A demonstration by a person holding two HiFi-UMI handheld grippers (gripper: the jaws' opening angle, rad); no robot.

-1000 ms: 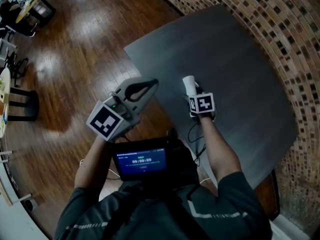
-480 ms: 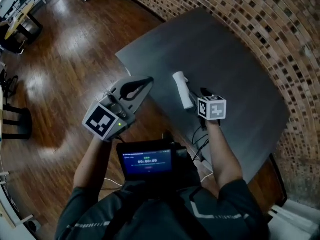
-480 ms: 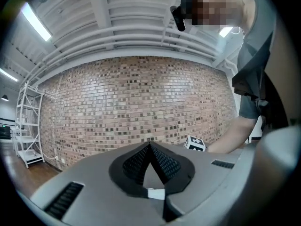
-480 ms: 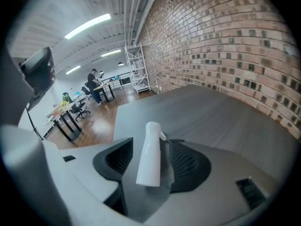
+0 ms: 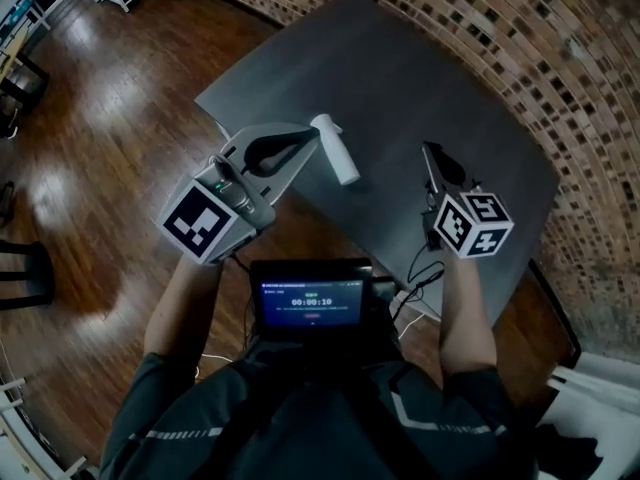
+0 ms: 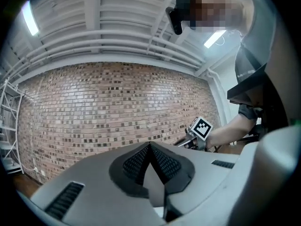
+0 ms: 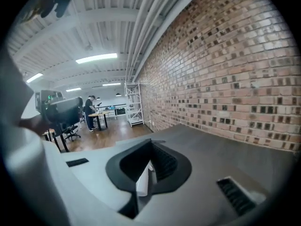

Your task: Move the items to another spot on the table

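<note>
Head view is showing the white cylinder point(image 5: 336, 150) lying on its side close to the near edge of the table point(image 5: 400, 68), free of both grippers. The left gripper point(image 5: 305, 140) is hovering just beside the cylinder's end, its jaws pressed together on nothing. The right gripper point(image 5: 432, 158) is hanging well apart, toward the table's right corner, its jaws closing fully together, also empty. No other item is showing. I am judging the move either finished or not begun, and the layout is not telling which.

The right gripper point(image 5: 430, 153) hides part of the table point(image 5: 400, 68).
</note>
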